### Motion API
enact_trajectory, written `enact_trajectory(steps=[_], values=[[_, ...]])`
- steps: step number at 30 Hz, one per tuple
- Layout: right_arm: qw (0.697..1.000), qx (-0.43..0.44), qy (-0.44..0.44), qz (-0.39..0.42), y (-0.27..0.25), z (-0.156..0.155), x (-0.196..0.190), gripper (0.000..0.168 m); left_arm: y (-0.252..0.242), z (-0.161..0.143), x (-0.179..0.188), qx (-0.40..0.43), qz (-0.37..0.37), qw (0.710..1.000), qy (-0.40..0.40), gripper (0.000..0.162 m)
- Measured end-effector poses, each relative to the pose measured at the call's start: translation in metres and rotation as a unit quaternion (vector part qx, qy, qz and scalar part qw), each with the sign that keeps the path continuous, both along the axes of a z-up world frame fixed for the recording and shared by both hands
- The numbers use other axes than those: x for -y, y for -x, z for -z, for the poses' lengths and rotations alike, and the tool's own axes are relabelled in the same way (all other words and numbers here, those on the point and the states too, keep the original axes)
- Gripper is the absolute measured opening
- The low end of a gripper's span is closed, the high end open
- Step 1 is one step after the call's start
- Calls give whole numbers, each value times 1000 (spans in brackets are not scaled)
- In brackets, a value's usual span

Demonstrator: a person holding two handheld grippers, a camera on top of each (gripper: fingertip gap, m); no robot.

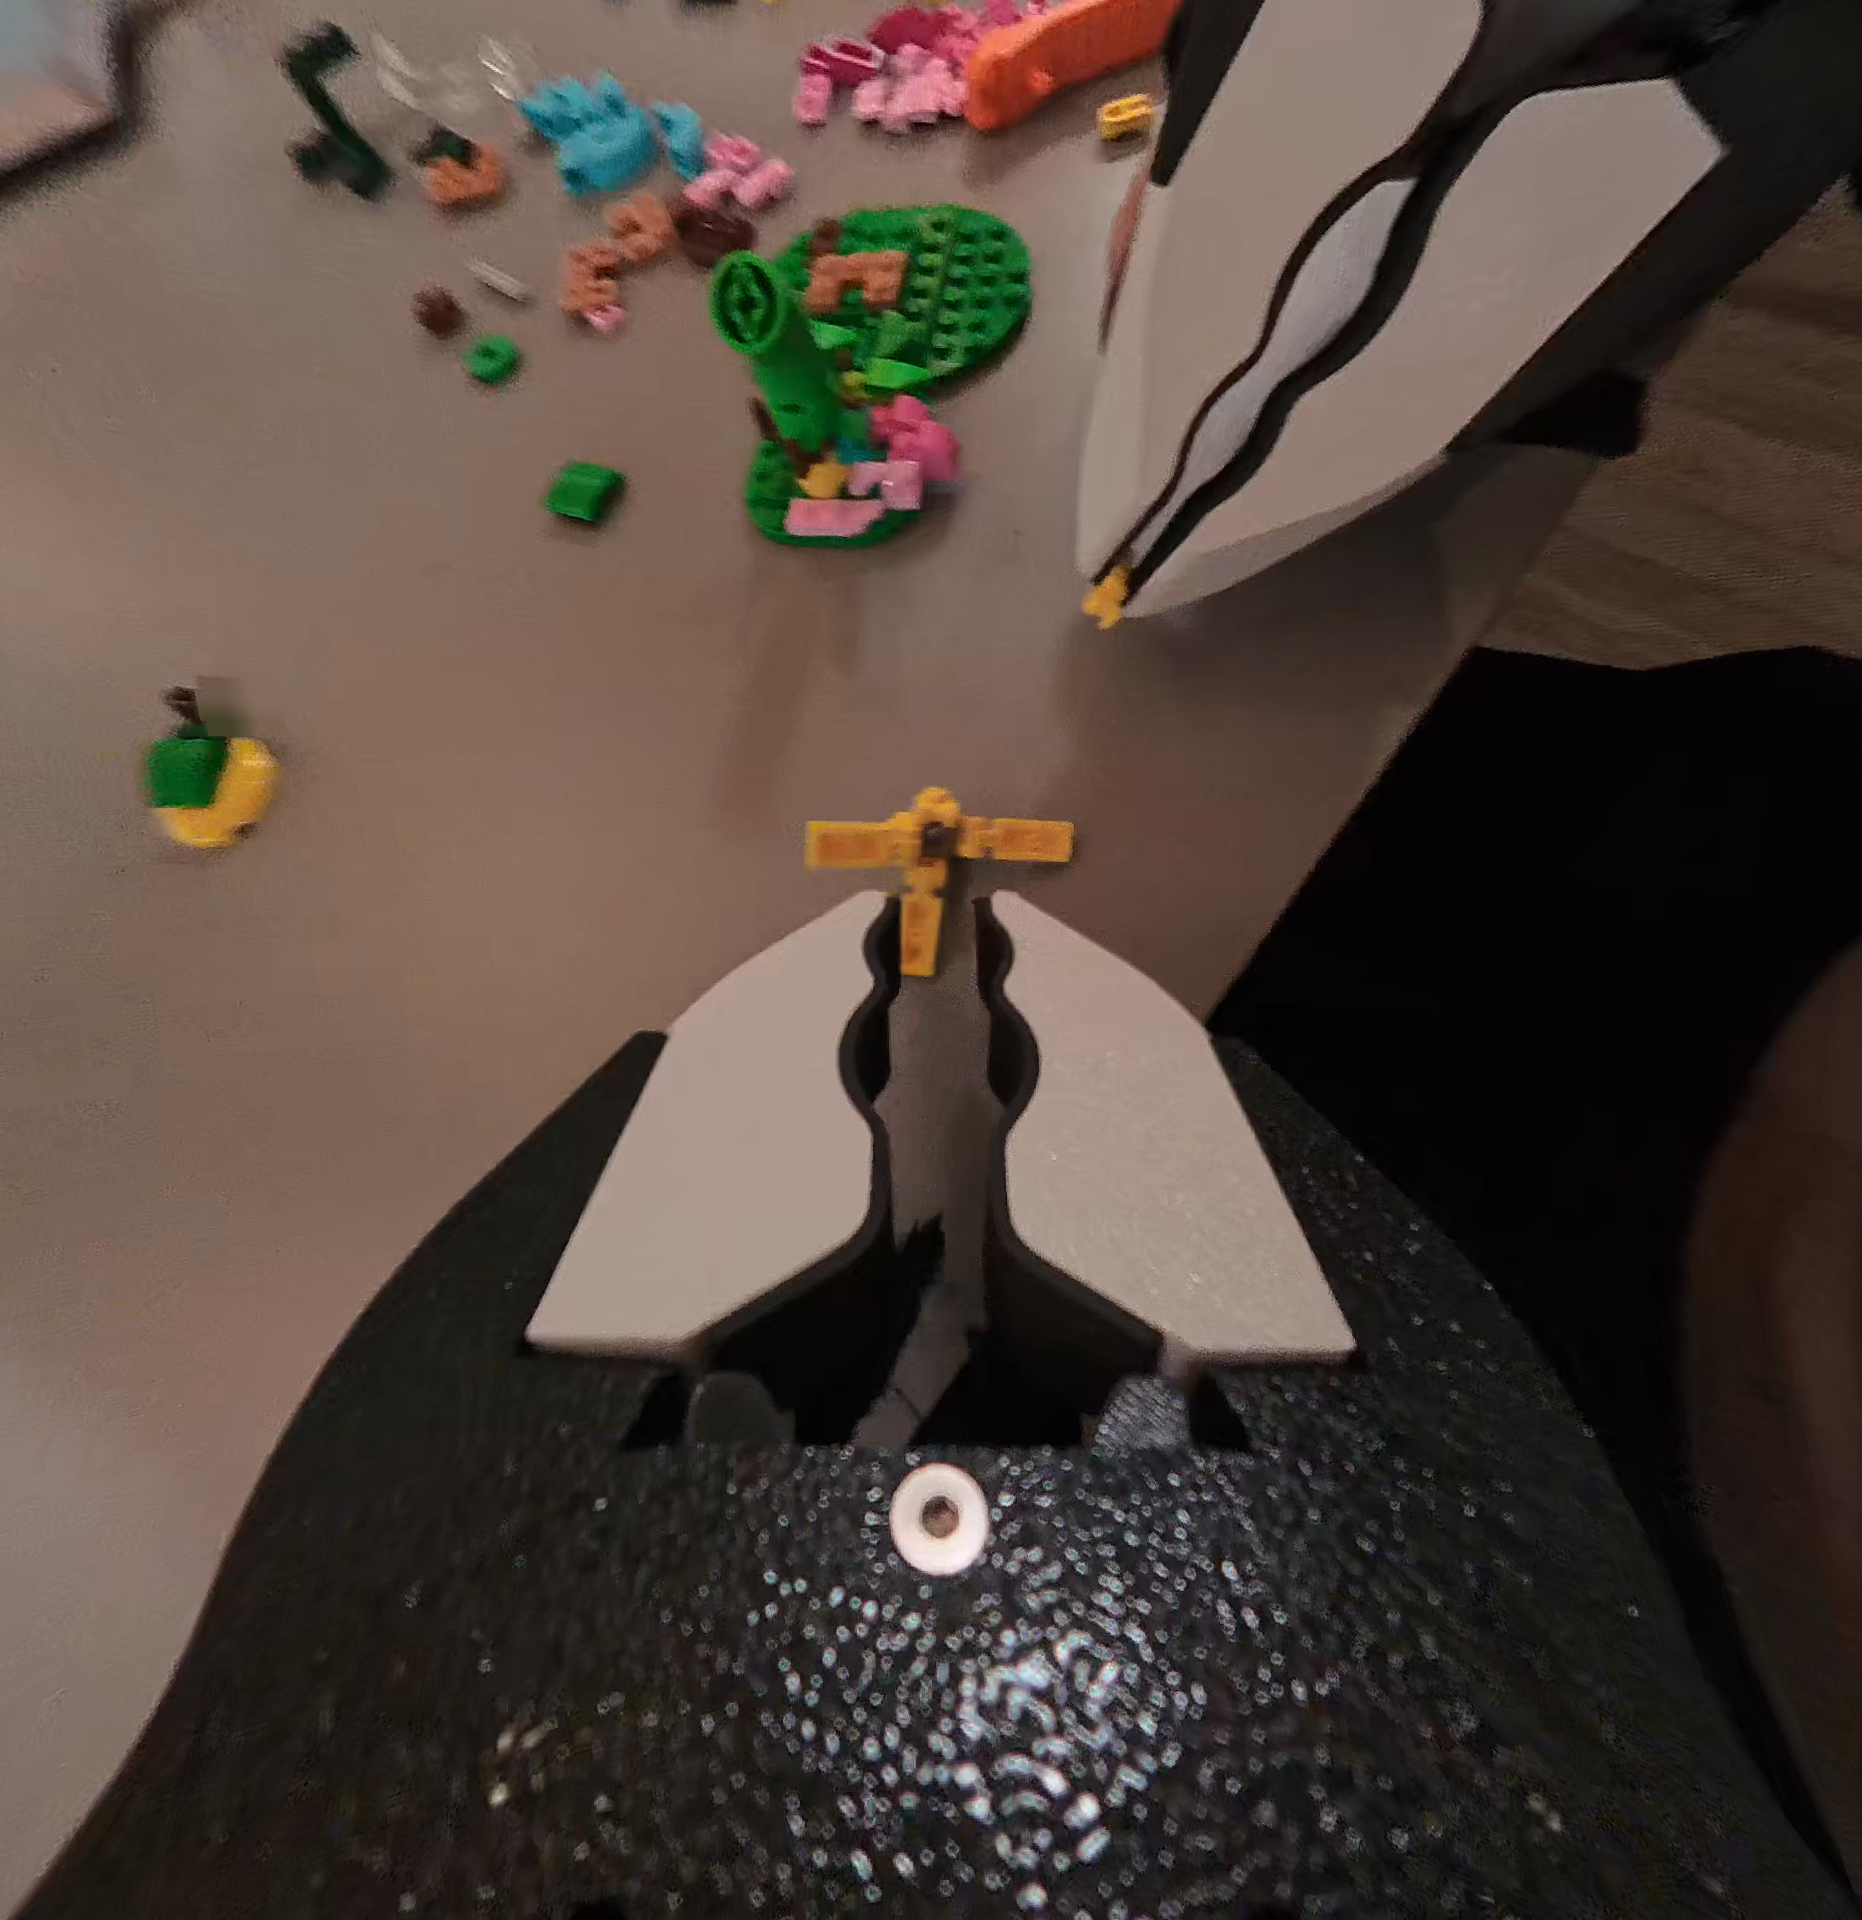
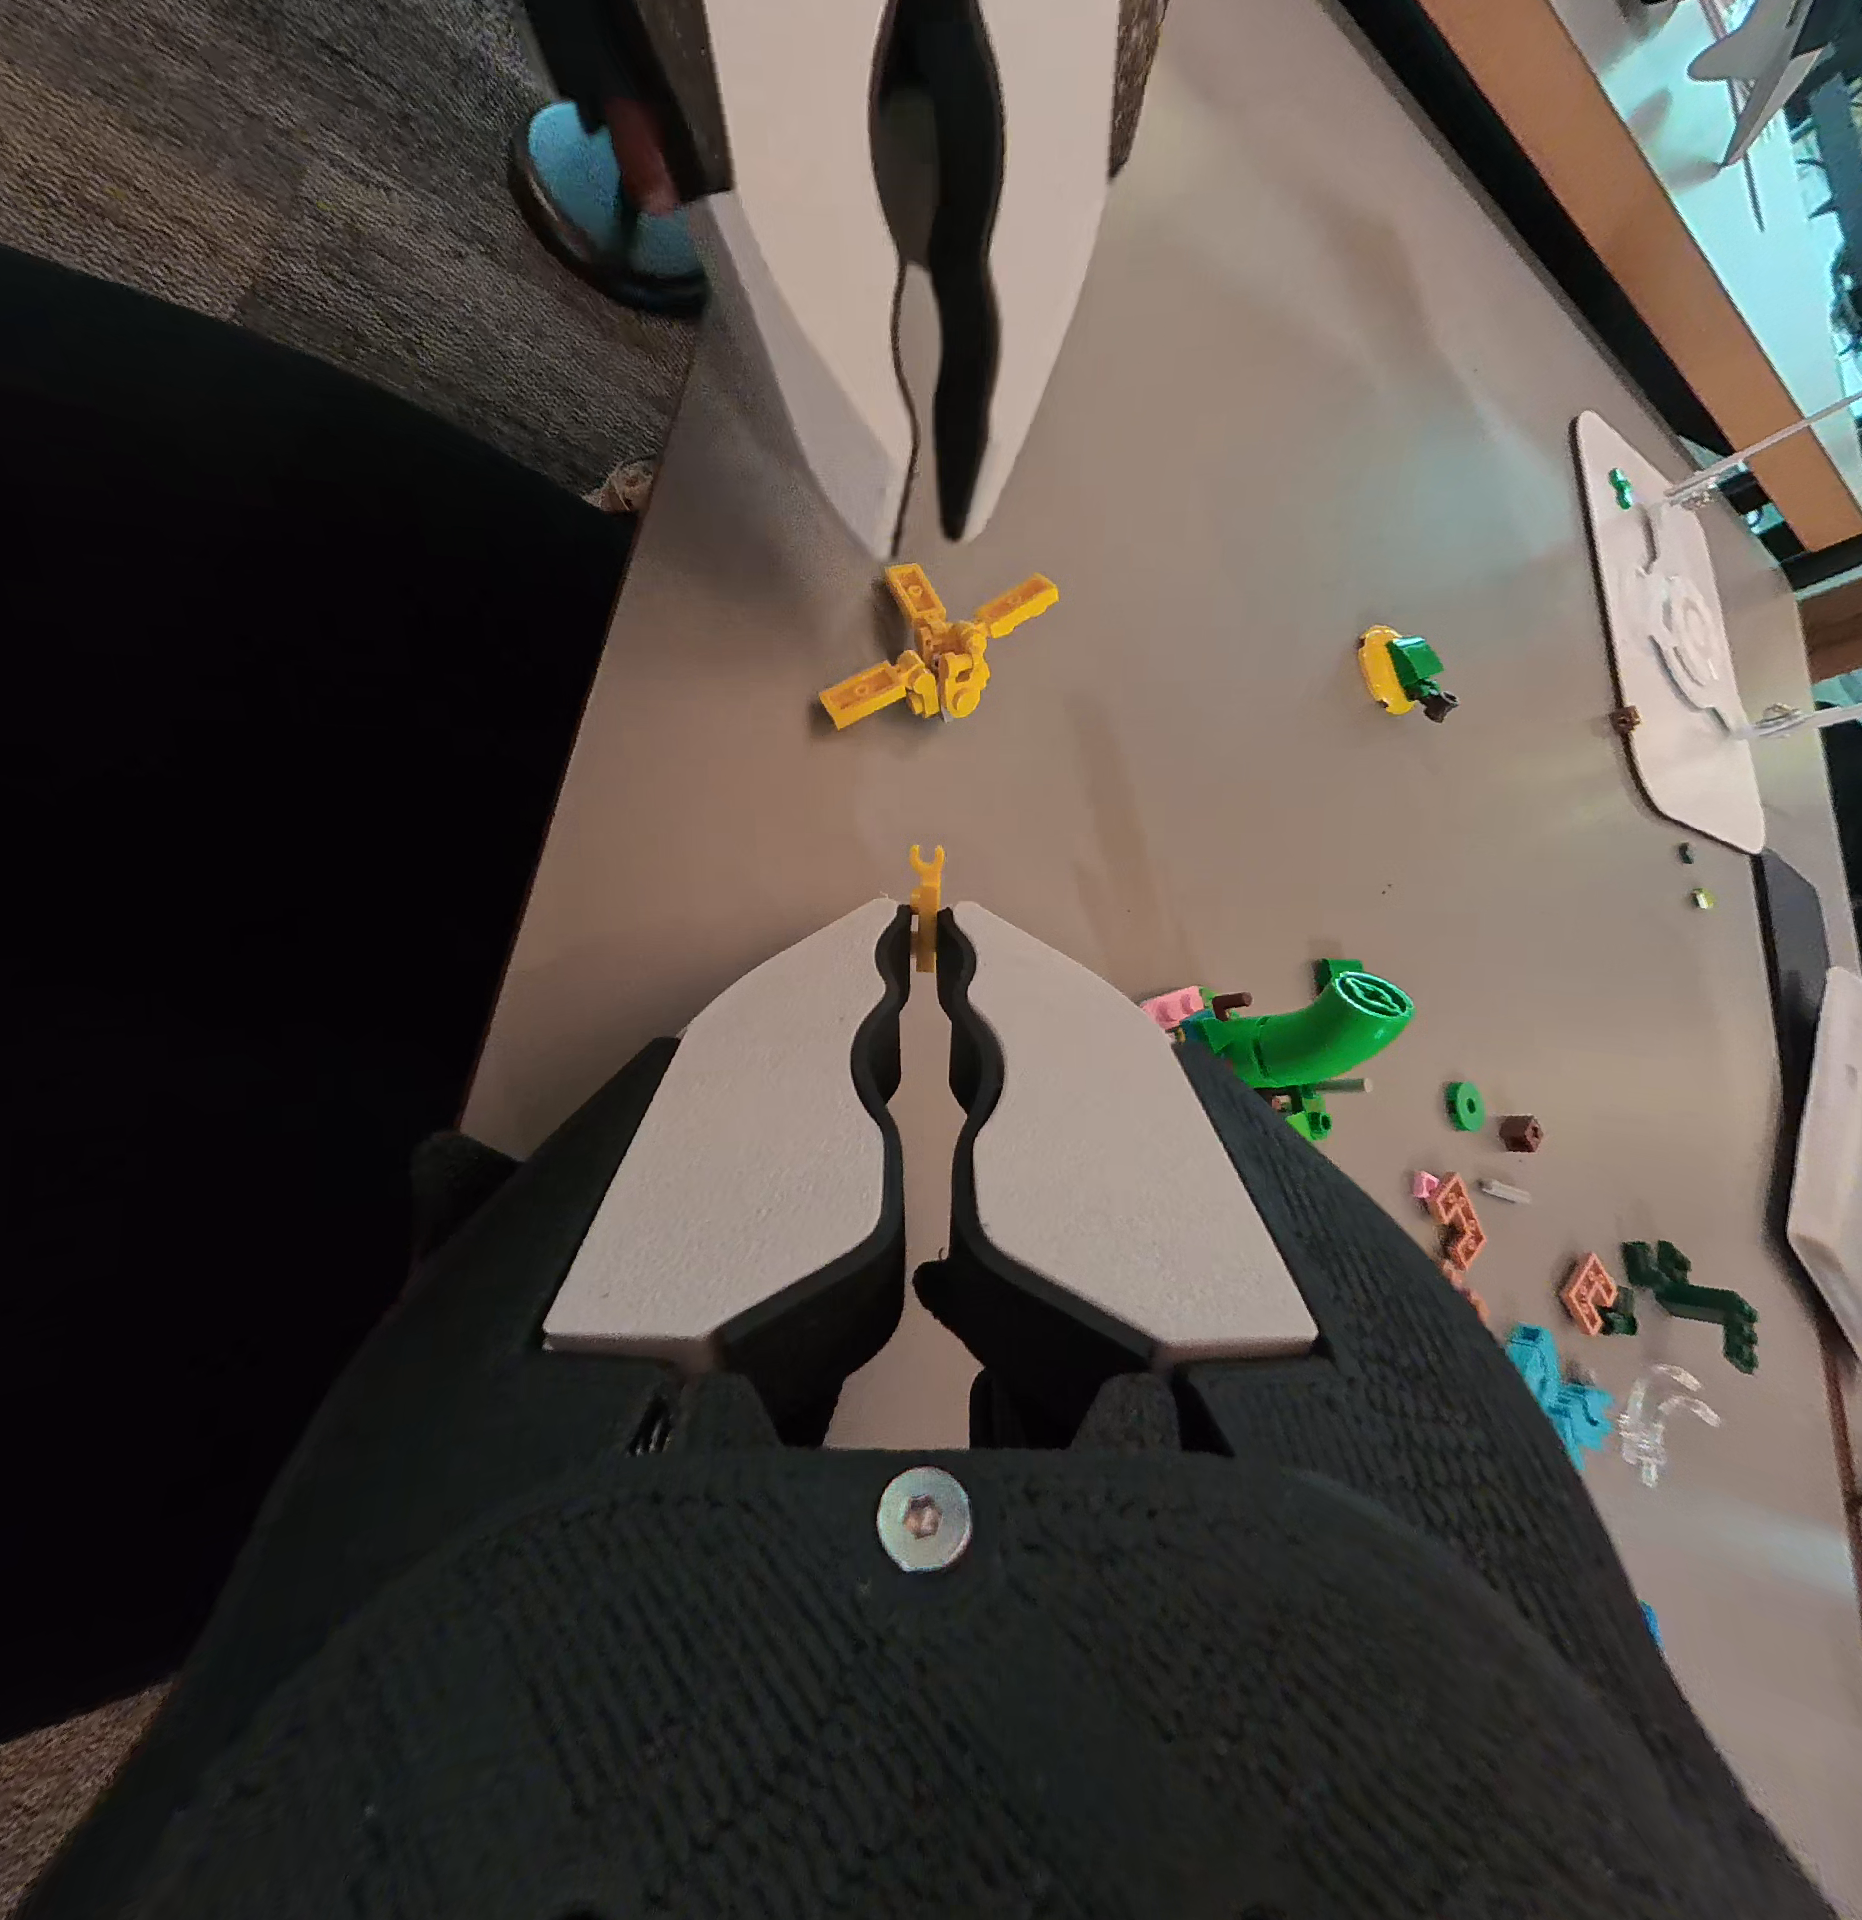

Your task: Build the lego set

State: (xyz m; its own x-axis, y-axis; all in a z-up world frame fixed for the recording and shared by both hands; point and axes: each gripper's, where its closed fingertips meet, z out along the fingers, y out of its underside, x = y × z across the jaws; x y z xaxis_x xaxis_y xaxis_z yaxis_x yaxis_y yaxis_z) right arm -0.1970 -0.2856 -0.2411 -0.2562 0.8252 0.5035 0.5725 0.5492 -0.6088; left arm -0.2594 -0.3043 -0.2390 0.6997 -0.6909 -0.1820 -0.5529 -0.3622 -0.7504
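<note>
A yellow cross-shaped lego assembly (image 1: 937, 844) lies on the grey table just past my left gripper (image 1: 932, 914). One of its arms reaches between the fingertips, with a gap showing beside it, so the jaws stand slightly open and do not clamp it. The assembly also shows in the right wrist view (image 2: 937, 655), below the left gripper's tips (image 2: 922, 535). My right gripper (image 2: 925, 914) is shut on a small yellow clip piece (image 2: 925, 894) and holds it a short way from the assembly. The right gripper (image 1: 1114, 592) also shows in the left wrist view.
A green baseplate (image 1: 958, 281) carries a green curved tube (image 1: 776, 353) and pink pieces. A yellow and green round build (image 1: 210, 774) sits apart. Loose pink, blue, brown and dark green pieces (image 1: 594, 125) lie beyond. The table edge (image 2: 594, 582) is close. White boards (image 2: 1675, 623) lie far right. Some 7 cm of space lies between my two pairs of fingers.
</note>
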Motion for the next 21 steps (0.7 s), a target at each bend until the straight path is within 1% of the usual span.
enact_trajectory(steps=[2,4,6,10,15,17,21], values=[[1000,2,4,1,0,2,-1,3,7,2,-3,-21,-10,1000,-14,17],[1000,5,4,1,1,3,-1,2,8,10,-2,-42,-2,999,-1,27],[1000,4,3,-1,1,3,0,3,10,18,-4,-60,3,998,9,28],[1000,0,-17,-2,2,2,-1,2,3,18,-8,-49,28,998,15,27],[1000,-5,-27,-2,3,1,-1,3,2,19,-10,-55,50,997,33,25],[999,-8,-32,-1,4,0,-2,2,1,20,-11,-57,55,996,38,18],[998,-20,-64,-1,5,-4,-4,3,0,21,-13,-68,51,996,36,12]])
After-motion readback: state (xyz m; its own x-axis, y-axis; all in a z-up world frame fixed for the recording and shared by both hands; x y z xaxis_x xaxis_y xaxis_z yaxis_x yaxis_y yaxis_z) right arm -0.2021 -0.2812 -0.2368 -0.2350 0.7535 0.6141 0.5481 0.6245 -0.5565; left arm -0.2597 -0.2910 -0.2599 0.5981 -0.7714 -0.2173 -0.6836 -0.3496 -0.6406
